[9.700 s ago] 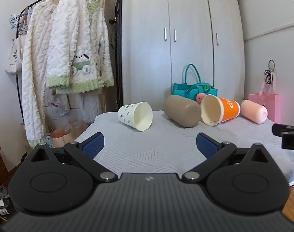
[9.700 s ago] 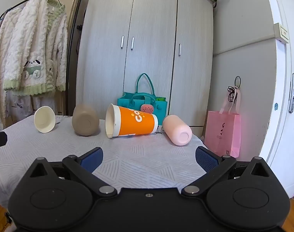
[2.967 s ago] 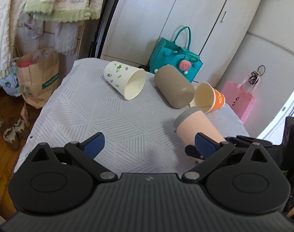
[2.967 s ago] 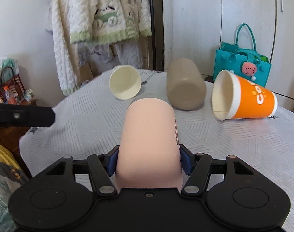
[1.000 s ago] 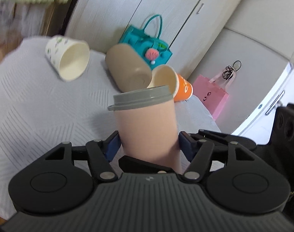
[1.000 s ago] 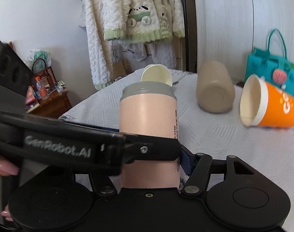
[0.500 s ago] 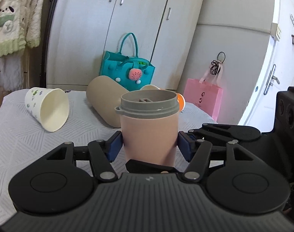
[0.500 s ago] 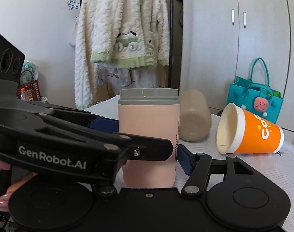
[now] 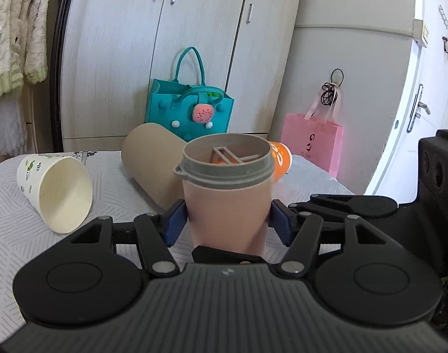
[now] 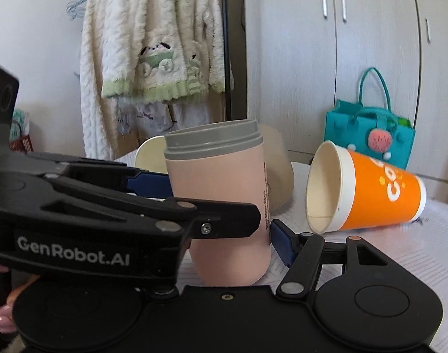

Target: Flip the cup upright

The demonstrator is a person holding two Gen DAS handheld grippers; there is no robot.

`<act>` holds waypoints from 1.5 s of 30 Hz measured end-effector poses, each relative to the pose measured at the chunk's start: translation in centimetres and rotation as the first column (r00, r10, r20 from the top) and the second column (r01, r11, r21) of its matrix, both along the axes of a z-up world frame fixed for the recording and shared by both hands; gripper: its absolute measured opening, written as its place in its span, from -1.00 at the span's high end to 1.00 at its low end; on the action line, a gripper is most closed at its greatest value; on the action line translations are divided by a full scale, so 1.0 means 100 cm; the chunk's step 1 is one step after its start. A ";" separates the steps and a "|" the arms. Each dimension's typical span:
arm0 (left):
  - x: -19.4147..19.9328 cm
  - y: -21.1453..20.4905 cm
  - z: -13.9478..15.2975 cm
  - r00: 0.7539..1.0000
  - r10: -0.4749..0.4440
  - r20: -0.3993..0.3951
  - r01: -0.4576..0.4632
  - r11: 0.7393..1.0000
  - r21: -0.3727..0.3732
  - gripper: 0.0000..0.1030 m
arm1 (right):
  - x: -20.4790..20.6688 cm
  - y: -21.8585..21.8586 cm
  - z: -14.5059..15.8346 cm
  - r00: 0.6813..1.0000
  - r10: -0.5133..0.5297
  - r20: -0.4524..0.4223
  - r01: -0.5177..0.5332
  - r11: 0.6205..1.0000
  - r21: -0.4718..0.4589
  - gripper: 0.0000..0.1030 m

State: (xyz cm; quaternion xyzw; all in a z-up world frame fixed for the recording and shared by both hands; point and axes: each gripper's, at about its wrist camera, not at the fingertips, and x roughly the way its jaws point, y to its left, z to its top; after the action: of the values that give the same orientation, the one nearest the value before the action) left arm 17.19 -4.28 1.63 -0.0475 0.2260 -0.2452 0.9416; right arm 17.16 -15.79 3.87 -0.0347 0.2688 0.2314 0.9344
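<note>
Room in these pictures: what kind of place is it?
Probably a bedroom at home: a tall wardrobe, fleecy clothes on a rack, and gift bags on the floor behind a cloth-covered table.

The left hand-held gripper (image 9: 227, 226) clamps the upright pink cup (image 9: 227, 206) on the table (image 9: 12, 229).

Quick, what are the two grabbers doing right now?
Left gripper: closed on the pink cup, which is upright.
Right gripper: around the same cup, but its grip cannot be told.
</note>
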 end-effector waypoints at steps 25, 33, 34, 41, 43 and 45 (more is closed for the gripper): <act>-0.032 -0.003 0.011 1.000 0.005 -0.012 -0.004 0.999 0.042 -0.59 | -0.035 -0.025 0.009 0.999 -0.053 -0.001 0.053 0.998 0.024 -0.62; -0.051 0.007 0.016 0.994 0.095 -0.063 -0.091 0.994 0.060 -0.61 | -0.058 -0.026 0.018 0.996 -0.089 0.016 0.089 0.995 -0.036 -0.63; -0.056 0.008 0.018 0.993 0.108 -0.056 -0.105 0.992 0.065 -0.61 | -0.062 -0.024 0.019 0.994 -0.109 0.025 0.110 0.992 -0.068 -0.63; -0.089 0.019 0.036 0.984 0.168 -0.060 -0.163 0.984 0.074 -0.65 | -0.100 -0.033 0.044 0.982 -0.175 0.066 0.179 0.982 -0.055 -0.71; -0.098 0.022 0.039 0.981 0.183 -0.059 -0.178 0.981 0.081 -0.68 | -0.110 -0.036 0.050 0.980 -0.184 0.078 0.188 0.981 -0.046 -0.73; -0.104 0.025 0.040 0.979 0.193 -0.064 -0.188 0.979 0.079 -0.68 | -0.121 -0.036 0.055 0.976 -0.199 0.090 0.204 0.977 -0.060 -0.75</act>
State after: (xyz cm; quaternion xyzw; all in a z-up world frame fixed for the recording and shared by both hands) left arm 6.74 -1.76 5.66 -0.0436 0.2625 -0.1435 0.9532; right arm 5.04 -19.39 9.36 -0.0490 0.2394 0.1244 0.9617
